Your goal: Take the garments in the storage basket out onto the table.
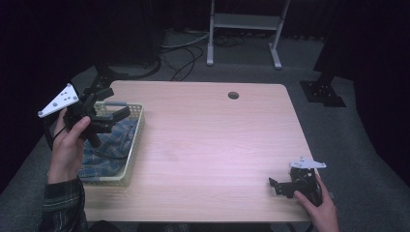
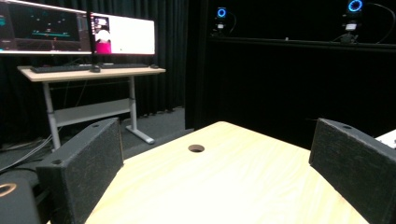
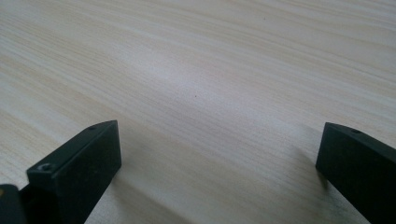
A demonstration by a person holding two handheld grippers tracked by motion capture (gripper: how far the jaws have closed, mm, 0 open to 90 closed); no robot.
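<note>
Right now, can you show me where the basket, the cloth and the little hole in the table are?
basket point(image 1: 137, 140): high view, on its right wall.
cloth point(image 1: 113, 142): high view, on the blue checked folds inside the basket.
hole point(image 1: 233, 95): high view, on the dark round opening near the table's far edge.

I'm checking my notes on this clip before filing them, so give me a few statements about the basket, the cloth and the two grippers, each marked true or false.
1. The left gripper is held above the basket. True.
2. The basket holds a plaid cloth. True.
3. The right gripper is shut on the cloth. False: its jaws stand wide apart over bare table, near the front right corner.
4. The basket sits at the table's right edge. False: it sits at the left edge.
5. The left gripper's jaws are open with nothing between them. True, as the left gripper view shows.
</note>
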